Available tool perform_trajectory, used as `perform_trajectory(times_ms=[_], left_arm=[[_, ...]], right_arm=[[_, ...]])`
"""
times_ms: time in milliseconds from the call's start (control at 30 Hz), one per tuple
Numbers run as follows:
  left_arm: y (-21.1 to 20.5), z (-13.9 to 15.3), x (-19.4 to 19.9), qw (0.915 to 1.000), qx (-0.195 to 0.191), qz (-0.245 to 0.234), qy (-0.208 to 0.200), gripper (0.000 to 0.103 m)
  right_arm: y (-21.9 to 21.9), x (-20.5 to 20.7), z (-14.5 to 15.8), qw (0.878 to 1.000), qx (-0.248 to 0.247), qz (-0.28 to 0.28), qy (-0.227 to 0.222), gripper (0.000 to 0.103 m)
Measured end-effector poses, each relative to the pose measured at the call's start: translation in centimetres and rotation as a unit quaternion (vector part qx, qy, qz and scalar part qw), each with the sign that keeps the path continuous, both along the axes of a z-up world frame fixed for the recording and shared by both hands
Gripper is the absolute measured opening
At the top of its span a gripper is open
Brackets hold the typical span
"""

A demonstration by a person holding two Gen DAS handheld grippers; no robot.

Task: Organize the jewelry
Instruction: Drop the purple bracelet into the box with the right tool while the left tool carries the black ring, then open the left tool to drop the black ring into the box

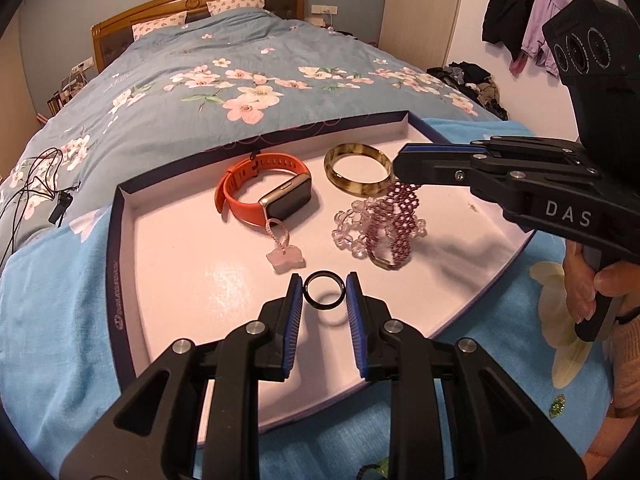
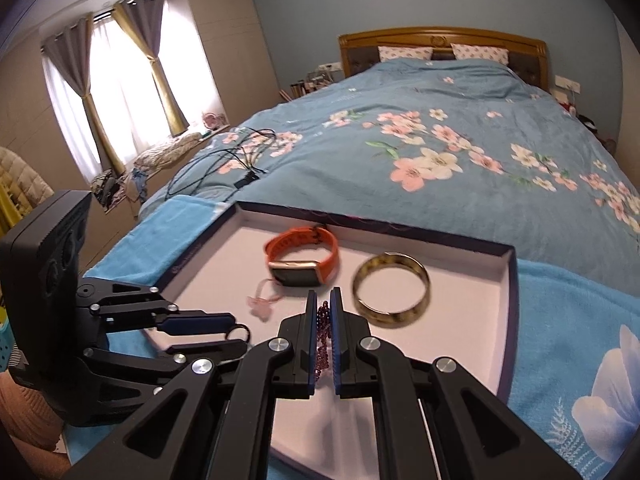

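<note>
Lying in a shallow tray (image 1: 120,240) on a blue floral bed (image 1: 200,80) were a watch (image 1: 266,190), a bangle (image 1: 357,168) and clear beads (image 1: 348,232). Narrowly parted, the left gripper (image 1: 324,290) pinched a black ring (image 1: 324,289) just over the tray floor, angled downward. Almost fully closed, the right gripper (image 2: 325,304) clamped a purple bracelet (image 2: 323,344), dangling above the beads.
</note>
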State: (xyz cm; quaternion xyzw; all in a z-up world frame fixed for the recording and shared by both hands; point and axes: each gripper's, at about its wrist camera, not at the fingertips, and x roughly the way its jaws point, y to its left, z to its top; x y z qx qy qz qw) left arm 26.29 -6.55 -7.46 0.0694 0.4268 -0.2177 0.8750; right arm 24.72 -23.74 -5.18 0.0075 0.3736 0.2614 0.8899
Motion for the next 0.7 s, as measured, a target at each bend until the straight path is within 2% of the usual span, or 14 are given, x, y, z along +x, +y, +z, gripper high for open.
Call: perform_trajectory(times_ms=[367, 533, 667, 700], left_arm=[[-0.5, -0.9, 2.0, 0.9999, 0.007, 0.009, 0.011, 0.022], [-0.5, -0.9, 2.6, 0.9998, 0.006, 0.015, 0.011, 0.023], [-0.4, -0.7, 2.3, 0.9998, 0.007, 0.018, 0.006, 0.029], [-0.4, -0.6, 2.1, 0.9998, 0.008, 0.018, 0.003, 0.029]], right_arm=[[-1.6, 1.1, -1.3, 0.999, 0.001, -0.033, 0.017, 0.005], [-2.2, 1.2, -1.4, 0.999, 0.004, -0.048, 0.024, 0.010], [-2.7, 0.5, -0.8, 0.998, 0.007, -0.060, 0.018, 0.024], [-2.8, 0.3, -0.6, 0.998, 0.009, -0.061, 0.014, 0.030]])
